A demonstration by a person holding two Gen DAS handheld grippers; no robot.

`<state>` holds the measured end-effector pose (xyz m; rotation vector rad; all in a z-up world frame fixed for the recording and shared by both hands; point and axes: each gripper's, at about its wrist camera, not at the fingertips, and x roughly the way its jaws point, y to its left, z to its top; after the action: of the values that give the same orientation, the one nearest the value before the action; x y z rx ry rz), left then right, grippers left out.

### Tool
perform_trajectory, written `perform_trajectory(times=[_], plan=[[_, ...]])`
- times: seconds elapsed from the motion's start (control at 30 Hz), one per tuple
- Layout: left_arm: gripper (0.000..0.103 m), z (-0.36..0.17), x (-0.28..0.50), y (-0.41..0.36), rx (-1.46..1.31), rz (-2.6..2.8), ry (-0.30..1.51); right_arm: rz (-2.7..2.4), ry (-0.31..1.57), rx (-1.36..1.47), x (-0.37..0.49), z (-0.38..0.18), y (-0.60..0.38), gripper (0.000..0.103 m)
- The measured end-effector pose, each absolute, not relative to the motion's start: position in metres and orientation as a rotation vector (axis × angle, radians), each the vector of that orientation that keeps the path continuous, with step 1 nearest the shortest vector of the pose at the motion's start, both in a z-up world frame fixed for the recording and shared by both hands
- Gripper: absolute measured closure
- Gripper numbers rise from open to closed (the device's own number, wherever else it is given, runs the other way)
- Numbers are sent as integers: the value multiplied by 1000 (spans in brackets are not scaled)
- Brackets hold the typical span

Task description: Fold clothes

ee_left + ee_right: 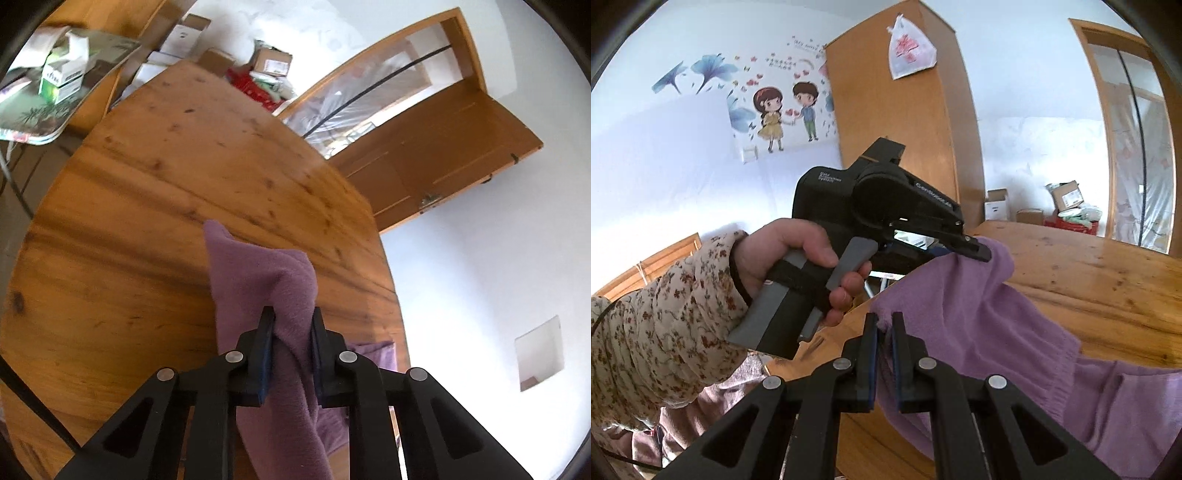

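Black claw [290, 317], fuzzy purple cloth [258, 280]

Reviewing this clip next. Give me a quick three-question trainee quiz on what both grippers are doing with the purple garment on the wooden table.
1. True or false: the left gripper is shut on the purple garment.
2. What does the right gripper pinch? A) cardboard box B) garment edge C) nothing
3. What hangs on the wooden wardrobe?

Key: 1 true. 2 B. 3 a white plastic bag with red print.
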<state>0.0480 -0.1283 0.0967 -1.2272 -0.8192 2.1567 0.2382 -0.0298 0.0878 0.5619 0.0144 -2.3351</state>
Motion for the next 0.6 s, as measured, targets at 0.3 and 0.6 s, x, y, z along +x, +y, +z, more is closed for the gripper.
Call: perform_trajectory(times=[0.3, 0.6], plan=[[87, 134, 61, -91, -1130, 2133, -773, -2409, -28, 447, 255, 113, 15, 96], [87, 159, 60, -36, -1069, 2069, -751, -2495, -100, 370, 266, 130, 68, 96]])
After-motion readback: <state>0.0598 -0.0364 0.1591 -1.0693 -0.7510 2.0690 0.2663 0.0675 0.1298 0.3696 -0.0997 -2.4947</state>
